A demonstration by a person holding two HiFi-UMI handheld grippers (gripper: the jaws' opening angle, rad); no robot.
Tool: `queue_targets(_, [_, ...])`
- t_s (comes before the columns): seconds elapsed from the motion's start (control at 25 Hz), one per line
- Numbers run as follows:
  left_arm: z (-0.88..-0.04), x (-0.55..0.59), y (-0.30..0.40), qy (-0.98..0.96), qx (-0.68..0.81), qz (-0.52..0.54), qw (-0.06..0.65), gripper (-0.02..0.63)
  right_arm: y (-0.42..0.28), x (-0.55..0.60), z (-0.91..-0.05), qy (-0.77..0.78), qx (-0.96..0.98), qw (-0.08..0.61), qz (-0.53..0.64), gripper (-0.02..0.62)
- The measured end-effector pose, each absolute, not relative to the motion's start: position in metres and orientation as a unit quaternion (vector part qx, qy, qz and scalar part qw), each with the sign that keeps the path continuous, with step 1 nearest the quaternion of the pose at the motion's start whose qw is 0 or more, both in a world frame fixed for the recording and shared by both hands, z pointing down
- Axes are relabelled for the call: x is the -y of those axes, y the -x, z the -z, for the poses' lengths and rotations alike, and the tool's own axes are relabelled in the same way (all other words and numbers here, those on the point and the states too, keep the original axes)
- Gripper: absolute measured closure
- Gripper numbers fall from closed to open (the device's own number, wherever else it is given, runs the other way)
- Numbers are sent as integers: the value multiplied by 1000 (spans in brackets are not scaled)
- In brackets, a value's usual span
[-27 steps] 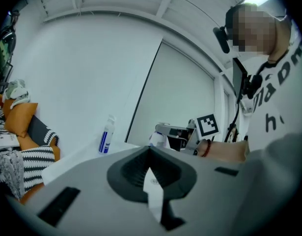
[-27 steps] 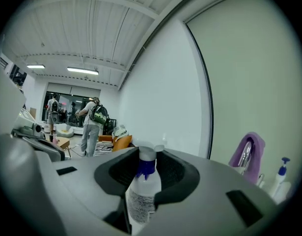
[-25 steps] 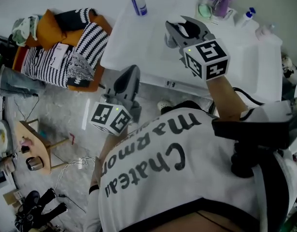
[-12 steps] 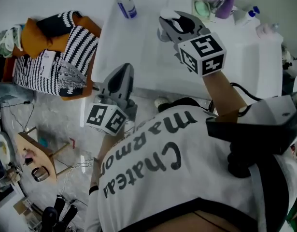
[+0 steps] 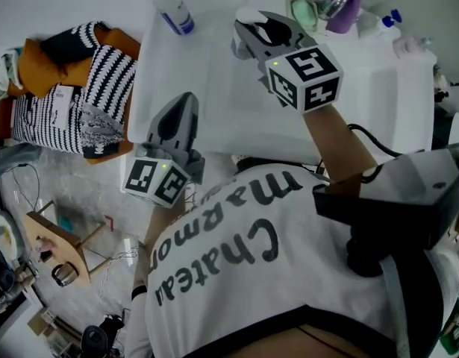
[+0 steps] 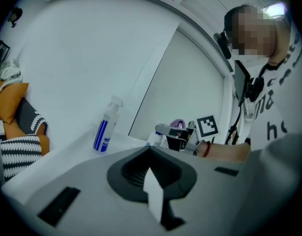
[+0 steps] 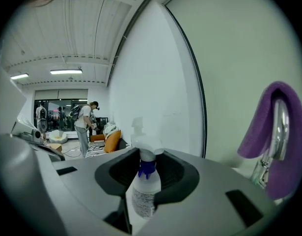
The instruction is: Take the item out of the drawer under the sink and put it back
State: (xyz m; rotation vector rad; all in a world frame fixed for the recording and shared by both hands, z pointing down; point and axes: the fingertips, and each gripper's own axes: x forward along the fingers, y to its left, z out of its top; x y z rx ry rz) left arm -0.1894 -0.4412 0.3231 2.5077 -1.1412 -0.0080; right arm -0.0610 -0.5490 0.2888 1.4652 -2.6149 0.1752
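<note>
- Two fingers [image 7: 178, 178] of the right gripper [image 5: 248, 34] are clamped on a small white bottle [image 7: 143, 191] with a blue neck. The bottle stands upright between them with its cap poking out past the tips.
- My guess is that's the item from the drawer. It's up in the air over the white sink table [image 5: 214, 95], not resting on anything, and the drawer isn't in any view.
- Left gripper [image 5: 186, 99] has its fingers pressed together on nothing and hangs at the near edge of the table. It looks parked low so it's handy for the drawer front, but that's just my read.
- Holding the bottle upright and clear of the top probably keeps it from knocking the other stuff up there. That's a spray bottle [image 5: 175, 17] with a blue label at the far left, plus a purple cloth [image 7: 254, 136] draped over the tap [image 7: 278, 132] to the right.
- Versus a second ago, the right gripper has drifted up and left in the head view, the bottle is gripped the same way, and the left gripper crept closer to the table edge.
- The head also tipped forward, so the striped clothes [image 5: 80, 95] on the floor slid toward the left edge.
</note>
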Motion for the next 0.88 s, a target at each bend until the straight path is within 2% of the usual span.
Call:
queue_targets(0.72, [-339,478,172,-908,363,-12,208,597,50,576,-291,-523,847,74,-66,489])
queue_targets(0.88, [-343,488,172,-920,339,-44,194,597,55,584,-283,-537,838,77,-62,489])
